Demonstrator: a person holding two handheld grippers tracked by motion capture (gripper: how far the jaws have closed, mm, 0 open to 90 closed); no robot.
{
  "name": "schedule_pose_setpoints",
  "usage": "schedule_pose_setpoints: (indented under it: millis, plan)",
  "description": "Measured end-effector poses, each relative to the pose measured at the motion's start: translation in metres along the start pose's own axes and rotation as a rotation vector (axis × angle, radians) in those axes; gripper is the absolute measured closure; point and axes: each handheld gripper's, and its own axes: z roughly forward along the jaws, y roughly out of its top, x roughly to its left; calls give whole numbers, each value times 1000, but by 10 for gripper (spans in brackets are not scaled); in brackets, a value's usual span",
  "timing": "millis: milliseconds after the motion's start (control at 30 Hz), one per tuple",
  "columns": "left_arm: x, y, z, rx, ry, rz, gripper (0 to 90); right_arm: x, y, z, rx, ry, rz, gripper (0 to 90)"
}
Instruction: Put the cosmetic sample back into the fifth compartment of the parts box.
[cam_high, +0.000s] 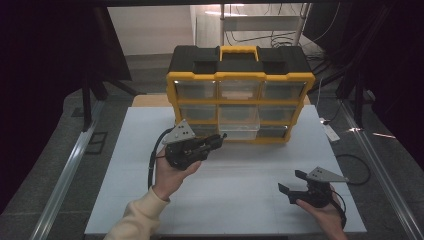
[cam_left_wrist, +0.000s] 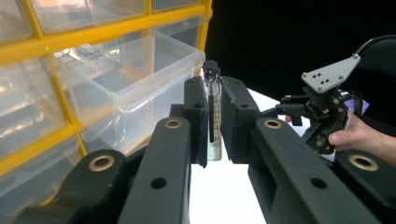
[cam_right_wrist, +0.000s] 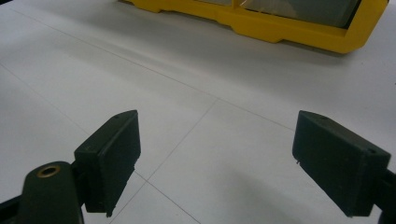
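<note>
Left gripper (cam_left_wrist: 214, 119) is clamped on a small glass vial (cam_left_wrist: 213, 114), held beside the pulled-out clear drawer (cam_left_wrist: 140, 70) | right gripper (cam_right_wrist: 217, 165) is held agape over table (cam_right_wrist: 196, 84) | step: vial, probably, is being carried to drawer | next: lined up above, then released.

Drawer cabinet (cam_high: 240, 95) blocks far side; white table (cam_high: 240, 190) open in front

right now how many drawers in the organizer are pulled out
1. In the drawer organizer, the clear drawer in the middle column, on a lower row, juts forward; the other drawers sit flush. The left gripper in front may hide part of the bottom-left one.
</note>
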Motion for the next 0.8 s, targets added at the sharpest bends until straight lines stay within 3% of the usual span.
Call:
schedule_pose_setpoints:
  millis: [400, 800]
  plan:
    - [0, 15, 5, -22, -6, 19, 808, 0, -1, 0, 2, 0, -4, 153]
    - [5, 25, 11, -30, -8, 9, 808, 0, -1, 1, 4, -2, -3, 153]
